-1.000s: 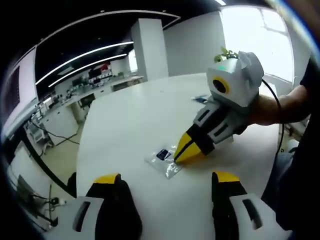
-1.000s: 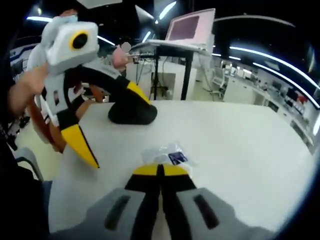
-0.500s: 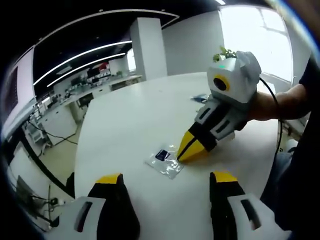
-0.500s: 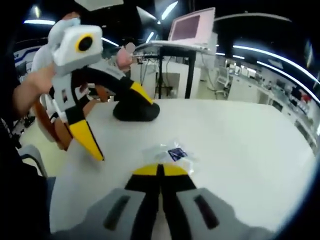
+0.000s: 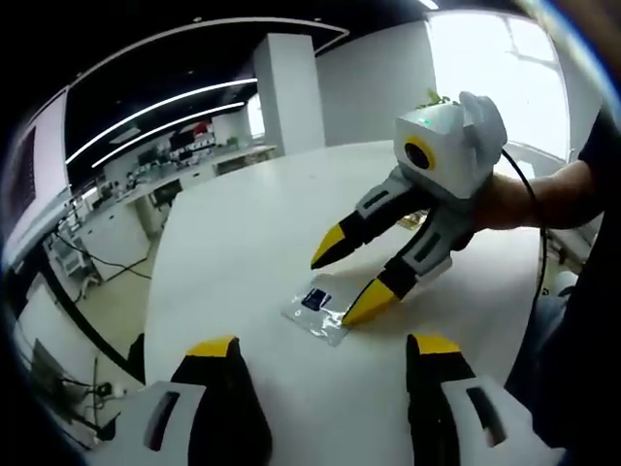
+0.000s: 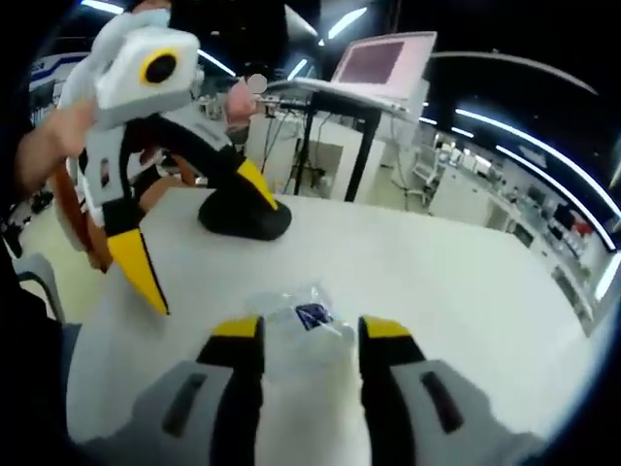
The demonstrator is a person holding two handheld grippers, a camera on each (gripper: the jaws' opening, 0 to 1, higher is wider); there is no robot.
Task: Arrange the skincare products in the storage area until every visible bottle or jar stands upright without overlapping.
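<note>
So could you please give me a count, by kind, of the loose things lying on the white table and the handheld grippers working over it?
Clear plastic sachet with a dark blue label: 1
Small blue item farther back on the round white table, too small to identify: 1
Handheld grippers with yellow-tipped jaws: 2, the left gripper and the right gripper, both with jaws apart
Total: 4

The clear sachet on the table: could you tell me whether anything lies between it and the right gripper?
Nothing visible does. The right gripper stands open with its yellow tips straddling the clear sachet on the bare white table.
</note>
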